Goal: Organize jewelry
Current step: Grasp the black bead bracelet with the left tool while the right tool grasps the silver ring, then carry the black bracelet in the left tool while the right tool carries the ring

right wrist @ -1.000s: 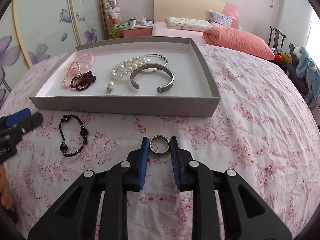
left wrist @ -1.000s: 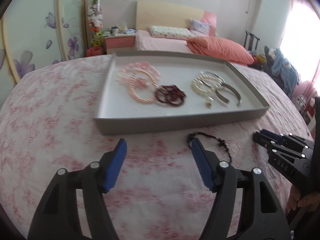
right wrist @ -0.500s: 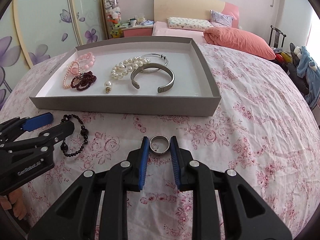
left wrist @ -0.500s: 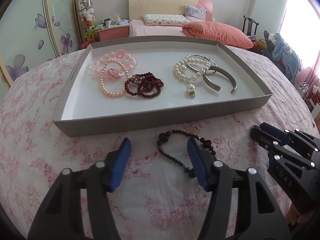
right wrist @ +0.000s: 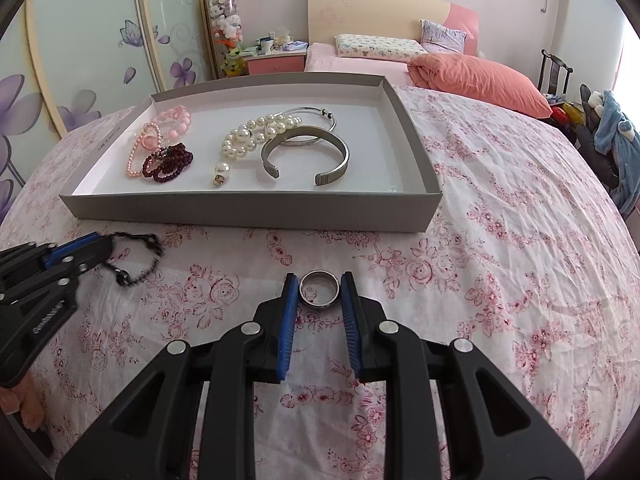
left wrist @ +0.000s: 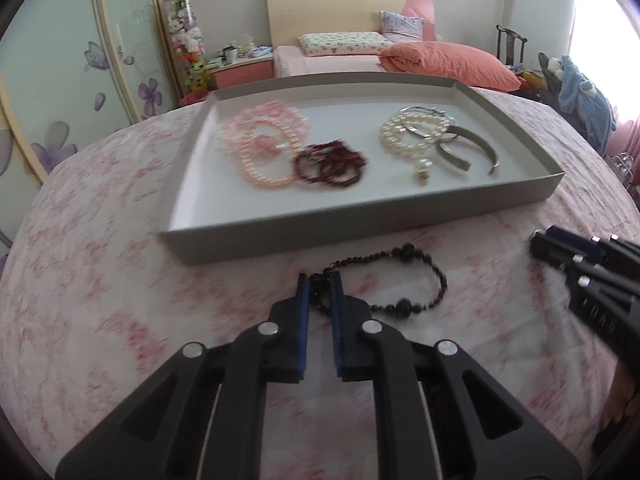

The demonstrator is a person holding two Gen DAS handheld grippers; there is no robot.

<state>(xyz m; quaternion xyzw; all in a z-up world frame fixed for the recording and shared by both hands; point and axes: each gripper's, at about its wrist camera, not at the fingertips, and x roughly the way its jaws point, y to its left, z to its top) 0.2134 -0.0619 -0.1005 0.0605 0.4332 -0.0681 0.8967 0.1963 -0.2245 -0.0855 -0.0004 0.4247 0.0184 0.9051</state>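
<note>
Floral bedspread: left claw [left wrist: 320, 294] pinches half-hidden black bracelet [left wrist: 404, 304]; right claw [right wrist: 320, 294] clamps ring [right wrist: 319, 289].

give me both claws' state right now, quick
Left claw: shut on the black bead bracelet, pinching its near end on the tablecloth.
Right claw: shut on the silver ring, pads against both sides.

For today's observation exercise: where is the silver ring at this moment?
In the right wrist view, the silver ring sits on the floral cloth between the right tool's blue pads, just in front of the grey tray.
</note>
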